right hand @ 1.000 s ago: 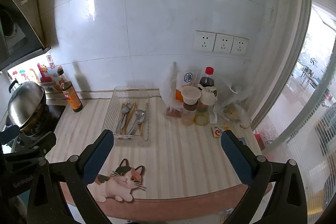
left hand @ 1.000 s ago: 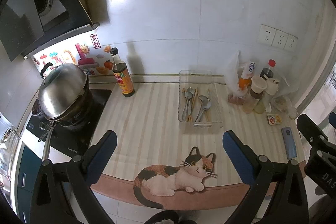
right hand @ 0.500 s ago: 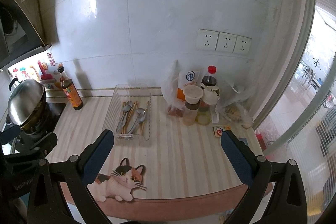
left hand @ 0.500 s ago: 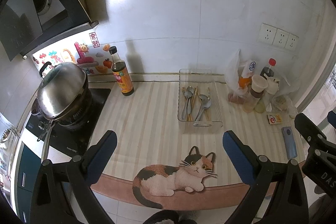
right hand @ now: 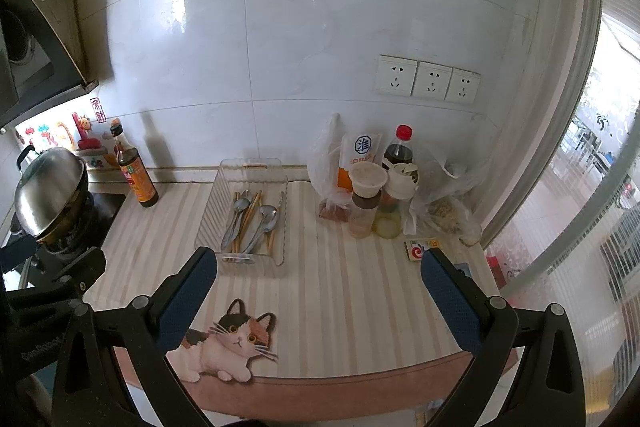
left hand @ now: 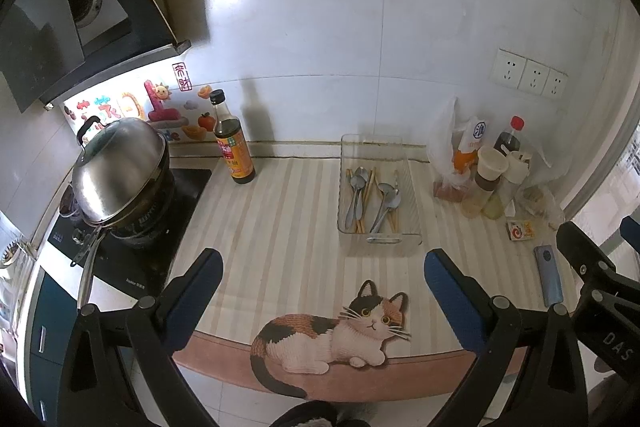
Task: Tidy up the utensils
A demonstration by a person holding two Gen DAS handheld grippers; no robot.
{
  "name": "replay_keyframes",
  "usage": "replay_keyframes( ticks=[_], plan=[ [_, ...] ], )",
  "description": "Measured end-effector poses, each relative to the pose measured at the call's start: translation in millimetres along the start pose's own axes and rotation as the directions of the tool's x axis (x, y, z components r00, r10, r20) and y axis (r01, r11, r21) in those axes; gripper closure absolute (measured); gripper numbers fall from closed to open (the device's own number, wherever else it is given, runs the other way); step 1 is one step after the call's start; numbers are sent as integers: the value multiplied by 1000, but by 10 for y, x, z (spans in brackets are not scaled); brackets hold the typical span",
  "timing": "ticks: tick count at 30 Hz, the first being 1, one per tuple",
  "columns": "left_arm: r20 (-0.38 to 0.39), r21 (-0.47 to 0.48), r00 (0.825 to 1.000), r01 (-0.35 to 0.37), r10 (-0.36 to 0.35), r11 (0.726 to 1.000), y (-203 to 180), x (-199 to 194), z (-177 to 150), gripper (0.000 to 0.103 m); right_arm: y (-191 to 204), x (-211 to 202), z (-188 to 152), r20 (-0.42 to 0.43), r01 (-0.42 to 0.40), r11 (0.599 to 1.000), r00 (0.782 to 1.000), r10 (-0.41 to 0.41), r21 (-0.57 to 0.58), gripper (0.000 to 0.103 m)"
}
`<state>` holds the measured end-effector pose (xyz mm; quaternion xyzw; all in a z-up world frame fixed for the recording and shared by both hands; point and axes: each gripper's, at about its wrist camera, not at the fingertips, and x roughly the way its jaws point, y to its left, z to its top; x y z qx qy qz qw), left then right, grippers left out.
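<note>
A clear plastic tray [left hand: 378, 241] stands on the striped counter mat, holding several metal spoons [left hand: 386, 205] and wooden chopsticks [left hand: 366, 193] mixed together. It also shows in the right wrist view [right hand: 250, 259] with the spoons [right hand: 264, 221] inside. My left gripper [left hand: 322, 301] is open and empty, held above the mat's front edge, short of the tray. My right gripper [right hand: 318, 301] is open and empty, also back from the tray, to its right.
A lidded steel pot [left hand: 120, 169] sits on the black cooktop at left. A brown sauce bottle [left hand: 232, 143] stands by the wall. Bottles, jars and plastic bags [left hand: 486, 175] crowd the right rear. A phone [left hand: 550, 281] and a small box [left hand: 520, 229] lie at right.
Both views have shifted only slightly; the grippers stay open and nothing on the counter has moved.
</note>
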<state>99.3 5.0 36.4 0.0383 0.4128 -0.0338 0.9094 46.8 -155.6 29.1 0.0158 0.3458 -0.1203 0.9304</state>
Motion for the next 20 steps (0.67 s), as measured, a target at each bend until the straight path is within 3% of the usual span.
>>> replay_keyframes(
  ticks=[20],
  plan=[
    [3,-6,1000,3,-3,1000,-7,-29,-9,0,-19,-15,-9,2,-2,1000,1000,2,0,0]
  ],
)
